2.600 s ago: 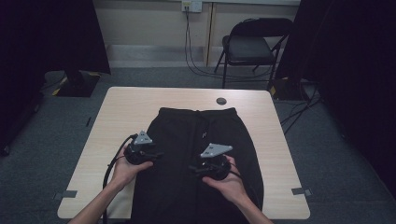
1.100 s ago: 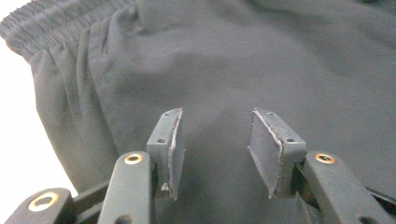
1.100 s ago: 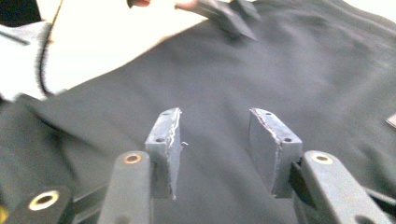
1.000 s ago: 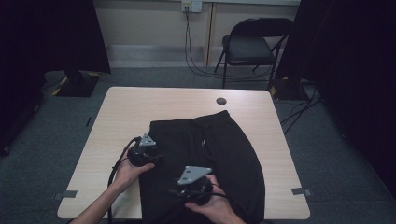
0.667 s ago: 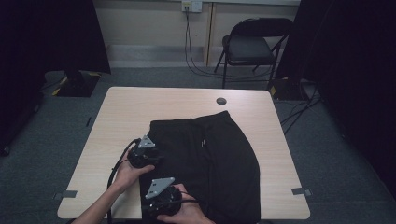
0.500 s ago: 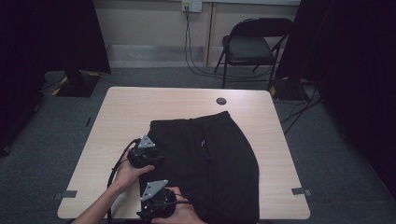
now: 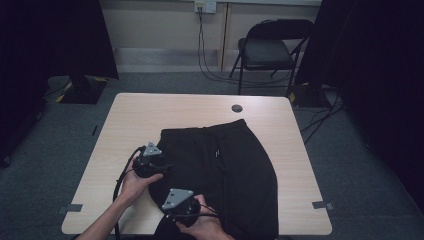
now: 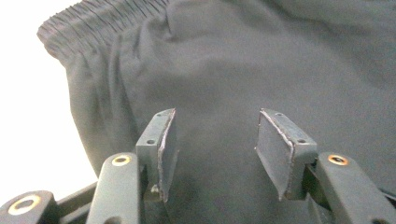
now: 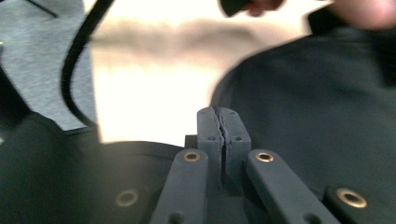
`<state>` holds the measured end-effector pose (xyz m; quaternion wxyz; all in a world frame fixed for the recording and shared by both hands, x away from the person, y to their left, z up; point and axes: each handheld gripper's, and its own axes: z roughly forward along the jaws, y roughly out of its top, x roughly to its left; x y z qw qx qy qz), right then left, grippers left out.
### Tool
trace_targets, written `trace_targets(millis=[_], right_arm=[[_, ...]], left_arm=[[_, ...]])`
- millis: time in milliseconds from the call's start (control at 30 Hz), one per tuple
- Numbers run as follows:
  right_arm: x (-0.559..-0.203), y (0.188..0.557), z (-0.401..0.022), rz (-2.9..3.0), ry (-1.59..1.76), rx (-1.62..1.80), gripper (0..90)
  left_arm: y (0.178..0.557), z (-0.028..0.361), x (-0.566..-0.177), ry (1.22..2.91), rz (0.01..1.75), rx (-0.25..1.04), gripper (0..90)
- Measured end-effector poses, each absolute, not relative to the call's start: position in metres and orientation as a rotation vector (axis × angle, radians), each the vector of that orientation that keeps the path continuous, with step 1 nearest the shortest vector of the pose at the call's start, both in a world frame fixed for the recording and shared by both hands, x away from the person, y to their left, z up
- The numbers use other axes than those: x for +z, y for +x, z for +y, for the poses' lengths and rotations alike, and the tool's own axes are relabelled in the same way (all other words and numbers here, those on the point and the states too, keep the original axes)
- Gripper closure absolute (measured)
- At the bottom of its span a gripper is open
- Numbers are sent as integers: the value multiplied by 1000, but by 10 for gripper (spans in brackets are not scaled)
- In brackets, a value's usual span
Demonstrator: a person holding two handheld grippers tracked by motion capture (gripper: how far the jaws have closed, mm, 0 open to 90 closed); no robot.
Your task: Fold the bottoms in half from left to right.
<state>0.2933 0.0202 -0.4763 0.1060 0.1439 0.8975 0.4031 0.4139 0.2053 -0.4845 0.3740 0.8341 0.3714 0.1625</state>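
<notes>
Black shorts (image 7: 225,170) are spread on the table (image 7: 130,120), hanging off the near edge. The left gripper (image 8: 212,140) sits with its jaws wide apart over the fabric by the waistband, probably pinning it. The right gripper (image 9: 223,128) is squeezed together, can't tell if cloth's pinched, probably dragging that near corner across.

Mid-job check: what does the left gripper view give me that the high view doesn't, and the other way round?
Left gripper view alone: the left gripper with jaws apart over the cloth, and the ribbed waistband. High view alone: the whole table, the folding chair behind it, and the right gripper at the table's near edge. Both: the black shorts on the pale tabletop.
</notes>
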Motion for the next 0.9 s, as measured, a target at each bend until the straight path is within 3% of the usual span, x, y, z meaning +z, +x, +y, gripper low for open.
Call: trace_targets(millis=[267, 400, 500, 567, 733, 767, 900], right_arm=[[-493, 304, -18, 2635, 545, 1074, 869], [-492, 309, -16, 2633, 580, 1152, 632], [-493, 314, -11, 2629, 609, 1190, 580], [-497, 317, -7, 2629, 635, 1171, 589], [-498, 315, -8, 2623, 648, 1184, 825], [-498, 314, -9, 2632, 631, 1186, 854], [-498, 312, -9, 2637, 604, 1185, 891]], left_arm=[[415, 201, -492, 2200, 961, 437, 477], [414, 201, -493, 2196, 962, 434, 481], [415, 202, -493, 2193, 963, 431, 482], [414, 202, -492, 2202, 954, 433, 482], [418, 210, -483, 2141, 993, 434, 440], [421, 222, -477, 2068, 1060, 448, 419], [430, 235, -477, 2059, 1143, 467, 368]])
